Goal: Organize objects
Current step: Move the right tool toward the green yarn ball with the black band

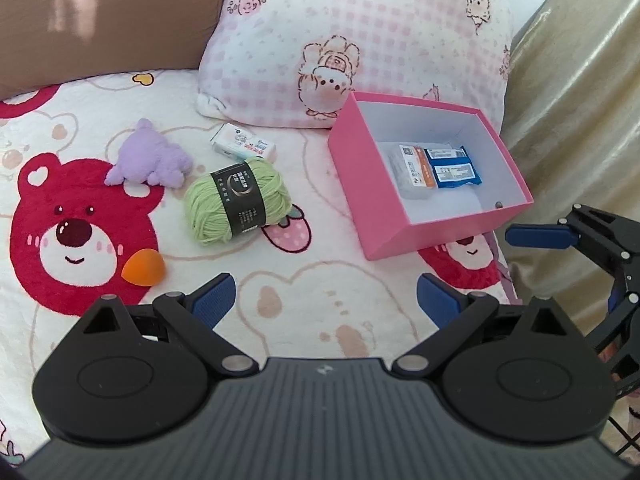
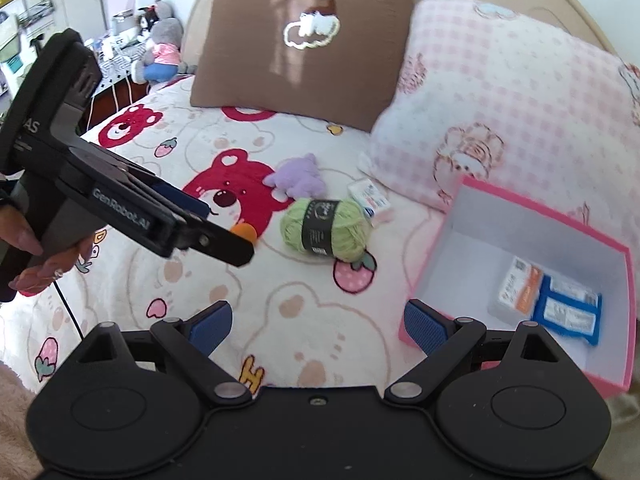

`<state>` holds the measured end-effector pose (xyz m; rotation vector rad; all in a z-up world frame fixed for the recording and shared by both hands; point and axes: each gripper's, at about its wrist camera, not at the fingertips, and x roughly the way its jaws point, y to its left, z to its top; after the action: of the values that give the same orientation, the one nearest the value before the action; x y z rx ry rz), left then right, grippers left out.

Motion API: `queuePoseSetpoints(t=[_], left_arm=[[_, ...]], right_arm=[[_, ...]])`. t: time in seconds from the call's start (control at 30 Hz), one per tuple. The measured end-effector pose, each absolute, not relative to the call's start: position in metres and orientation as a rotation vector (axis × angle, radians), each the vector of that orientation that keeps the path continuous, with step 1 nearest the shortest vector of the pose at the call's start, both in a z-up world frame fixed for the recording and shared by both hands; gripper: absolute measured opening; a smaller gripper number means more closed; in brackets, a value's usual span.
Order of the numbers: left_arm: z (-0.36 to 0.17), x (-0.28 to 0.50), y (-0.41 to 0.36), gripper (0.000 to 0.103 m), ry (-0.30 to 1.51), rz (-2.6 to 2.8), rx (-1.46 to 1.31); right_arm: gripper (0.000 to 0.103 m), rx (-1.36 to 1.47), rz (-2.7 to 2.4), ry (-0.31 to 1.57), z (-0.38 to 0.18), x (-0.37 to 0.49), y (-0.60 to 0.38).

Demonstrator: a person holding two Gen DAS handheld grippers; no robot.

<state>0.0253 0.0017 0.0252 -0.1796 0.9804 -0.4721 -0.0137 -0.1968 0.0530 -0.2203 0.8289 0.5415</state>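
A pink box (image 1: 384, 216) (image 2: 624, 264) lies open on the bed and holds a white-orange packet (image 1: 414, 168) (image 2: 520, 290) and a blue packet (image 1: 454, 168) (image 2: 568, 310). Left of it lie a green yarn ball (image 1: 236, 200) (image 2: 326, 230), a purple plush toy (image 1: 150, 156) (image 2: 298, 178), a small white box (image 1: 244, 144) (image 2: 368, 196) and an orange sponge (image 1: 144, 268) (image 2: 245, 232). My left gripper (image 1: 326, 300) is open and empty, above the blanket in front of the yarn. My right gripper (image 2: 318, 322) is open and empty, at the box's near left corner.
A brown pillow (image 2: 304, 44) and a pink checked pillow (image 1: 352, 40) (image 2: 512, 112) lie at the head of the bed. A gold curtain (image 1: 580, 100) hangs to the right. The left gripper's body (image 2: 120, 204) crosses the right wrist view. Plush toys (image 2: 162, 48) sit beyond the bed.
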Motion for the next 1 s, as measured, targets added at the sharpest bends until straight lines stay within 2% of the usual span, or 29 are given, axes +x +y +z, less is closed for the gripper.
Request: queuePoseSetpoints(t=[0.3, 0.57, 1.0], left_arm=[[0.018, 0.033, 0.02, 0.098, 0.922, -0.416, -0.2], [0.005, 0.05, 0.038, 0.098, 0.907, -0.368, -0.243], [-0.019, 0.075, 0.051, 0.098, 0.927, -0.343, -0.269]], right_arm=[[0.095, -0.178, 0.495, 0.701, 0.045, 0.006, -0.19], [0.095, -0.253, 0.535, 0.637, 0.023, 0.016, -0.165], [0.095, -0.26, 0.565, 0.626, -0.005, 0.046, -0.137]])
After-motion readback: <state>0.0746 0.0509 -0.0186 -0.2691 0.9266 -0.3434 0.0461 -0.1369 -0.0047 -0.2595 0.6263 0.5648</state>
